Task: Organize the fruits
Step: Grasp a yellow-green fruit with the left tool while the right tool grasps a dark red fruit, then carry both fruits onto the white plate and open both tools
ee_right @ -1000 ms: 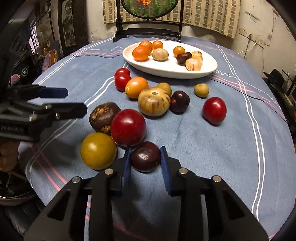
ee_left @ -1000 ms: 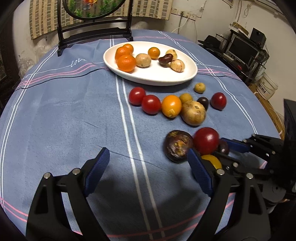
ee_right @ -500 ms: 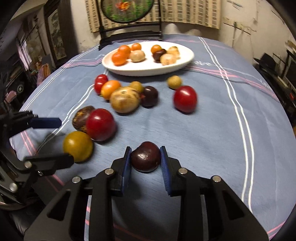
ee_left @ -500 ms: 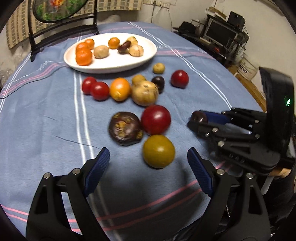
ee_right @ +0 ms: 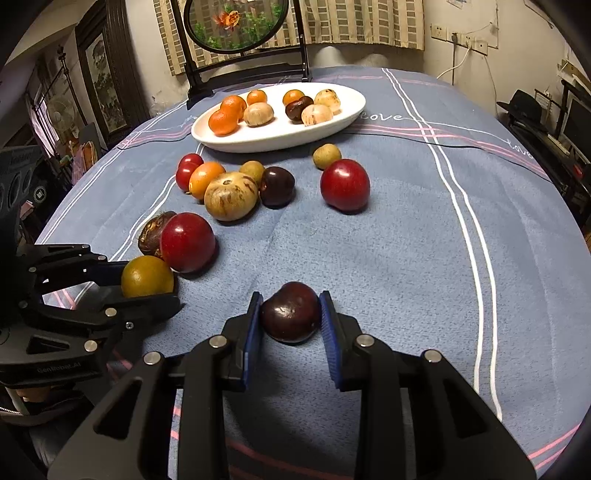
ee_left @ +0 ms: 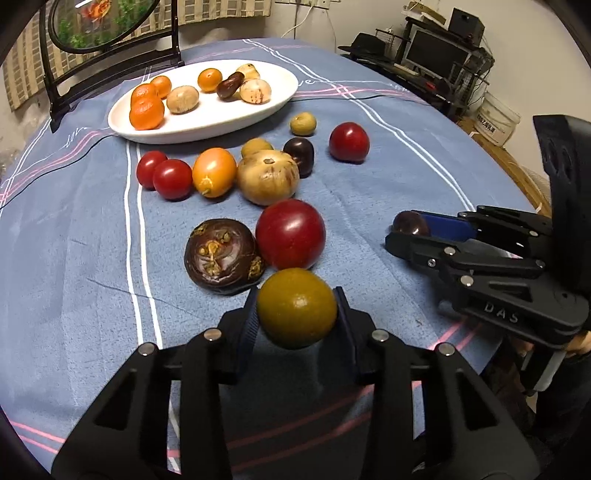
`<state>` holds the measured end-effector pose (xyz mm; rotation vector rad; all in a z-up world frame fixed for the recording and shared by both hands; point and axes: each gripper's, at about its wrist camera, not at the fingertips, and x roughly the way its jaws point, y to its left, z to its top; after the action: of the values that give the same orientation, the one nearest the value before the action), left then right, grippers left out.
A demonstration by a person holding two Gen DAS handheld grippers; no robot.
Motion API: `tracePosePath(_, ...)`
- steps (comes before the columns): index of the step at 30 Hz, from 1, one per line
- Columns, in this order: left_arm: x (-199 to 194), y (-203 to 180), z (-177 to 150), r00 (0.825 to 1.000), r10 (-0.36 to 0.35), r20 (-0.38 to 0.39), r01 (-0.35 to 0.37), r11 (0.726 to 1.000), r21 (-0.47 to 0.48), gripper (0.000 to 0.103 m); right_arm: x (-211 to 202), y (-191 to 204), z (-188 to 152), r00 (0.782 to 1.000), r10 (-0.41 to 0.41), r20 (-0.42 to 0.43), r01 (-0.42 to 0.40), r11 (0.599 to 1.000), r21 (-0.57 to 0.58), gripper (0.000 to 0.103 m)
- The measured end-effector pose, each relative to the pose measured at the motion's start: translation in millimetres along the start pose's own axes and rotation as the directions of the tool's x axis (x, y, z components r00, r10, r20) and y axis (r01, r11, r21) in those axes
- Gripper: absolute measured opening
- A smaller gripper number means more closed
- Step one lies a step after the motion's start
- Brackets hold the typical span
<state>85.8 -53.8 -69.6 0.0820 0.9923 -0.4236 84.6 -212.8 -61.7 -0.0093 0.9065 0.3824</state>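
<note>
My left gripper (ee_left: 296,314) is shut on a yellow-green round fruit (ee_left: 296,308), low over the blue cloth; it also shows in the right wrist view (ee_right: 147,277). My right gripper (ee_right: 290,314) is shut on a dark purple plum (ee_right: 290,312), seen at the right in the left wrist view (ee_left: 410,223). A white oval plate (ee_left: 229,122) at the far side holds several oranges and pale fruits. Loose fruit lies between: a red plum (ee_left: 290,233), a dark wrinkled fruit (ee_left: 221,254), a tan fruit (ee_left: 267,177), red tomatoes (ee_left: 171,179).
An orange fruit (ee_left: 214,171), a small dark plum (ee_left: 300,155), a red plum (ee_left: 349,142) and a small yellow fruit (ee_left: 303,123) lie near the plate. A black-framed round screen (ee_right: 236,22) stands behind the plate. Shelves with electronics (ee_left: 439,55) stand off the right edge.
My left gripper moved onto the yellow-green fruit and shut on it; it was open before. My right gripper stays shut on the dark plum, moved away from the pile.
</note>
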Motion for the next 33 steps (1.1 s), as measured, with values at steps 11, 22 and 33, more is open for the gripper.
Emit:
tracePosePath(11, -35, 31, 20, 0.995, 0.047, 0.086, -0.044, 0.998, -0.041, 0.039, -17, -2, 19, 0.998, -0.013, 0.053, 0.014, 1.0, -0.023, 0.031)
tracePosePath(22, -37, 67, 87, 0.979, 0.122, 0.166, -0.117, 0.992, -0.039, 0.04, -21, 2, 93, 0.987, -0.006, 0.16, 0.019, 0.997, -0.078, 0.031)
tracePosePath(33, 17, 108, 176, 0.978, 0.146, 0.147, -0.134, 0.987, -0.091, 0.04, 58, 2, 190, 0.986, -0.024, 0.164, 0.038, 0.996, -0.082, 0.031)
